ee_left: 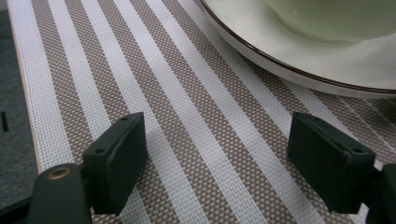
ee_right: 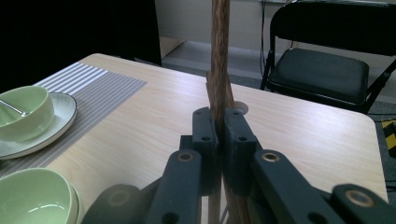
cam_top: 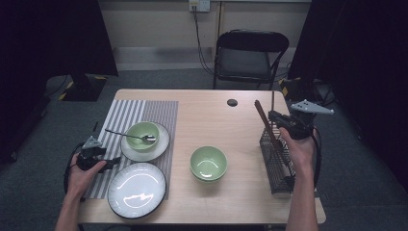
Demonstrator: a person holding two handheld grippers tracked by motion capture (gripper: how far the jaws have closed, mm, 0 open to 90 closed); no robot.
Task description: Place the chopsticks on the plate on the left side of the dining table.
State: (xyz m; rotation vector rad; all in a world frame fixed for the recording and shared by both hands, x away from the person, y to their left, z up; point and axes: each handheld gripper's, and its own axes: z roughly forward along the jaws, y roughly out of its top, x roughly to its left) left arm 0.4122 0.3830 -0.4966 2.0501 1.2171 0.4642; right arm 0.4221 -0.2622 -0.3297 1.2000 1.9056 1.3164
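Right gripper (ee_right: pixel 218 140) clamps the wooden stick (ee_right: pixel 219 56) upright above the wire rack (cam_top: pixel 276 161) at the table's (cam_top: pixel 216 108) right edge. Left gripper (ee_left: pixel 217 158) gapes over the placemat (ee_left: pixel 187 116), just beside the plate rim (ee_left: pixel 289 70).

left claw (ee_left: pixel 217 165): black flat pads, brass rivet | right claw (ee_right: pixel 219 140): black, screws, grey three-cornered plate

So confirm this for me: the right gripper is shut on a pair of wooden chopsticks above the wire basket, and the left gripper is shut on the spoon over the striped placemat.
Not quite. The left gripper holds nothing: the left gripper view shows its jaws wide apart over the striped placemat. The spoon rests in the green bowl on the plate, in the high view. The right gripper is indeed shut on the wooden chopsticks above the wire basket.
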